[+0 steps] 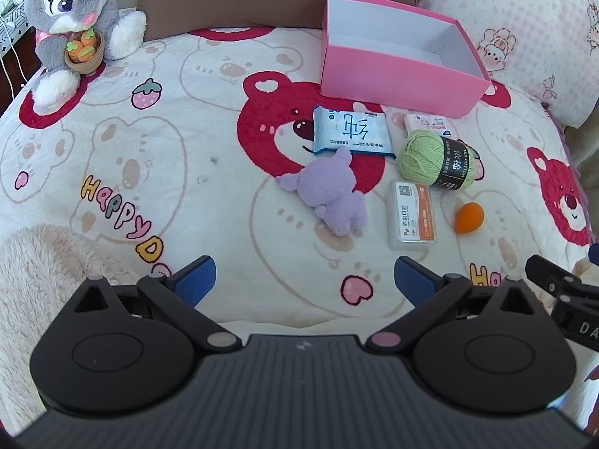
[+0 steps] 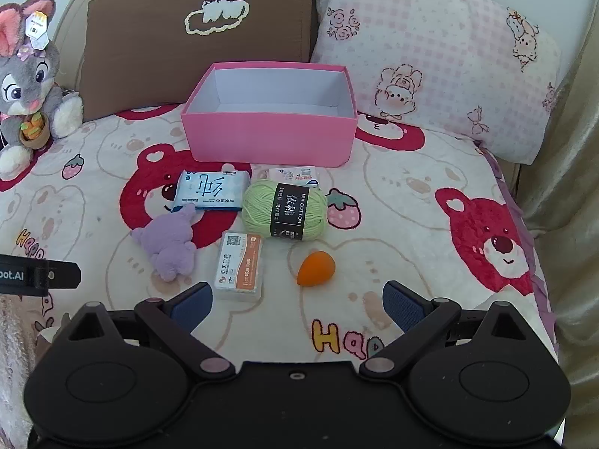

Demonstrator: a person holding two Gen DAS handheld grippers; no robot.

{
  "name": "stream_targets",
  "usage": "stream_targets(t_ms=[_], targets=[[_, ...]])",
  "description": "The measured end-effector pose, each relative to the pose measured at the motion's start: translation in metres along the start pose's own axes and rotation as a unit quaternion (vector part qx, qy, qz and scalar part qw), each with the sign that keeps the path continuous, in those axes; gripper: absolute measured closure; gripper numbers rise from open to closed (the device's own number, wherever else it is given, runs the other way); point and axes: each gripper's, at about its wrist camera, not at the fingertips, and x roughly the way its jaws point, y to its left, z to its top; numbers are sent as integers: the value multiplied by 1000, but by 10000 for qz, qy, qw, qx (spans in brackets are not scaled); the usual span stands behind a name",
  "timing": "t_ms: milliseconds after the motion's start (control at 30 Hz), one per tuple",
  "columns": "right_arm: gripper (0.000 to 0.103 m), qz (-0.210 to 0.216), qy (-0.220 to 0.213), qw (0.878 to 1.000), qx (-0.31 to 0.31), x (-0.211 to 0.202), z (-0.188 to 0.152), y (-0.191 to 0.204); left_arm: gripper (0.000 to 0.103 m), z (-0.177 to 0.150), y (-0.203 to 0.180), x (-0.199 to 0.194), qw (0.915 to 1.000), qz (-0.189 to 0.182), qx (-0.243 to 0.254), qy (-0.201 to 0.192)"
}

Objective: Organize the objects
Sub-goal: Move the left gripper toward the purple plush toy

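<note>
Both grippers, left gripper (image 1: 304,280) and right gripper (image 2: 297,305), hover wide open and empty. Behind the scattered items, the pink box (image 2: 269,138) stands empty mid-blanket (image 2: 411,224). Green yarn (image 2: 284,209) first, squeezed gently across its middle; orange sponge (image 2: 316,268) last.

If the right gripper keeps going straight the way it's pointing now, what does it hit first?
Probably the orange sponge, which lies just ahead between the open right gripper's fingers. Depth is unclear, so it may meet bare blanket just short of it.
</note>
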Motion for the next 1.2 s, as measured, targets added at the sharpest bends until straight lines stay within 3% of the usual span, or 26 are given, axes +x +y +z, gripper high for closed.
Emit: stream_targets(t_ms=[367,567,733,1200], targets=[[4,149,182,9997,85,4,-4,-1,0,0,4,-2,9999,-128,15,41],[4,381,292,9986,216,8,-7,-5,0,-2,-4,-6,9995,-146,253,-111],[4,295,258,9990,218,7,-5,-6,0,-3,-11,-6,9988,-96,466,-96],[4,417,318,9986,80,6,-5,-5,0,-4,-6,0,9994,-127,306,103]])
